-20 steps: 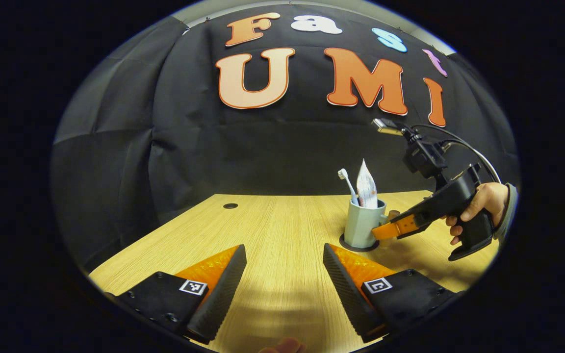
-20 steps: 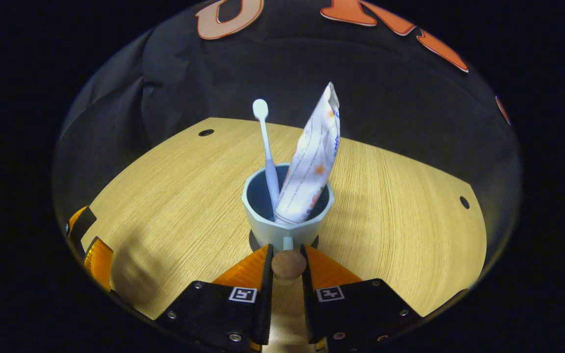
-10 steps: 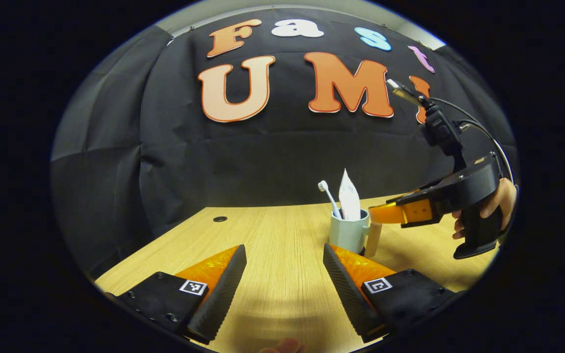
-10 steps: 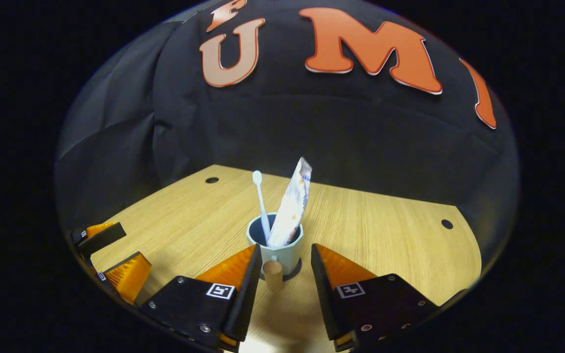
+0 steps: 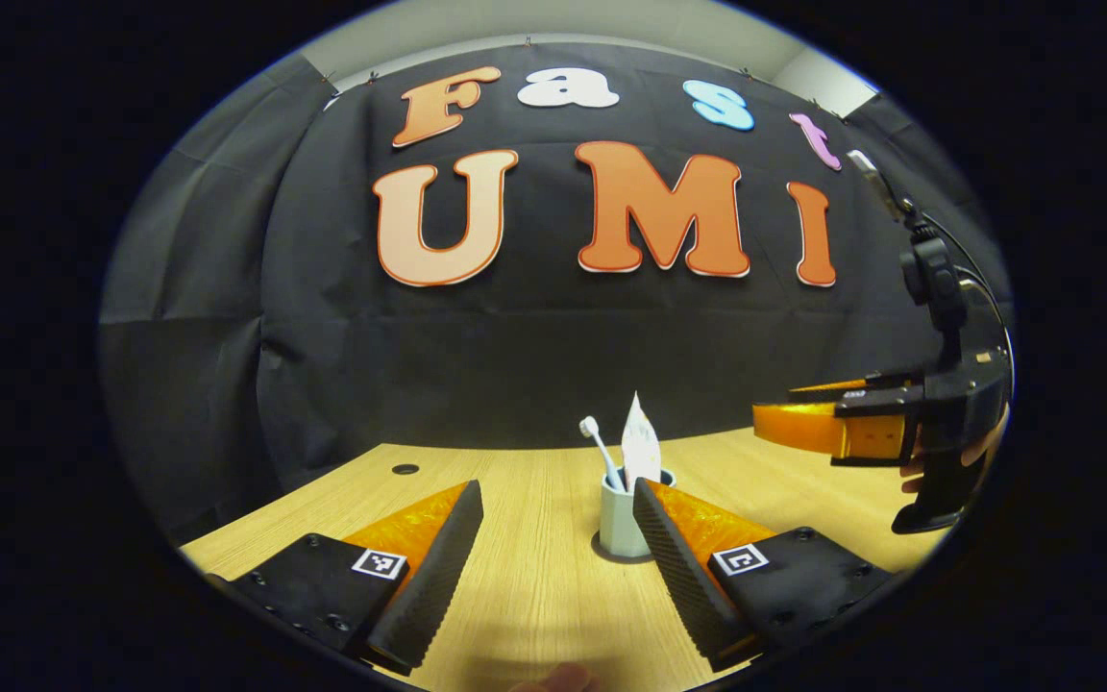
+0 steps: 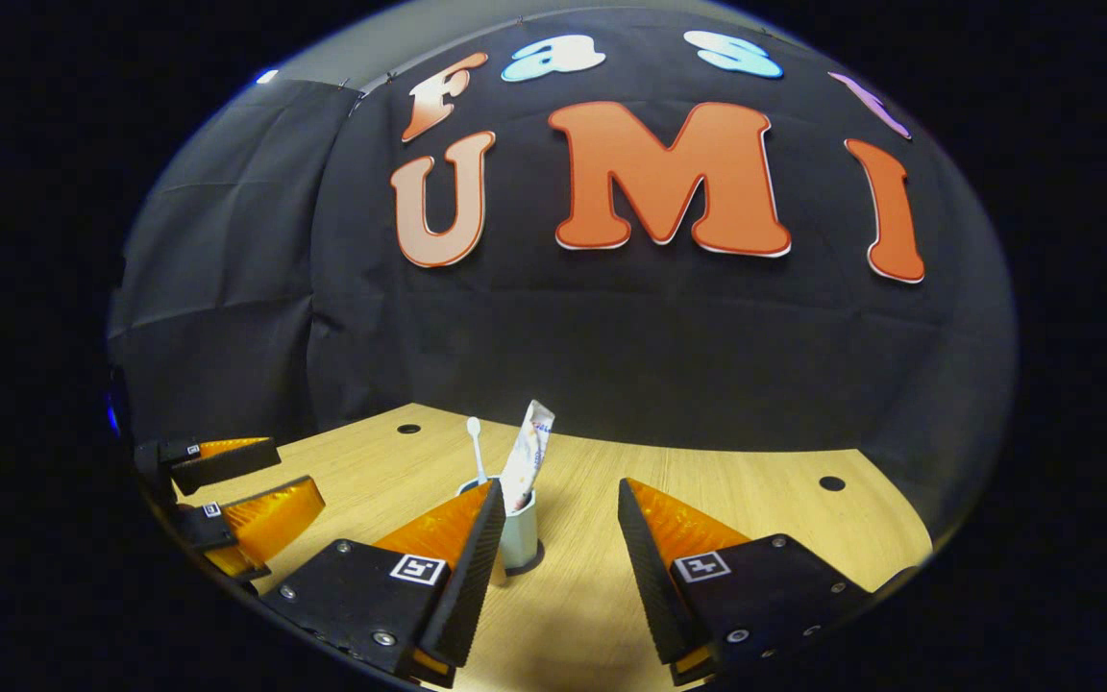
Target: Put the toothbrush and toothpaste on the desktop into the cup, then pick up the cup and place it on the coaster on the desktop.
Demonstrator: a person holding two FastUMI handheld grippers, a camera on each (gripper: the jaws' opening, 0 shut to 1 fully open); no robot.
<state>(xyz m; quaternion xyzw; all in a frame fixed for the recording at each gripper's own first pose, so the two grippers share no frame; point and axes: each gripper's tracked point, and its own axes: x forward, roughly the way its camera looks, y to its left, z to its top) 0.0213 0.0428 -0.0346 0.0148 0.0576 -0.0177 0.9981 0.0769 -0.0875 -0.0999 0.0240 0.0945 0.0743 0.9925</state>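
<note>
Left tongs (image 5: 558, 538): spread wide, gripping nothing, held above the light wood-grain counter (image 5: 534, 596). Right tongs (image 6: 553, 538): likewise wide apart, empty, clear of the cup. Between and beyond both pairs: pale blue-grey ceramic cup (image 5: 619, 519), upright on the dark round coaster (image 5: 611, 555), well away from either pair. Inside the cup: white toothbrush (image 5: 600, 450), head up and leaning left, beside the white crimped toothpaste tube (image 5: 639, 450), standing tall. In the right gripper view: same cup (image 6: 521, 538), partly behind one finger (image 6: 462, 538).
</note>
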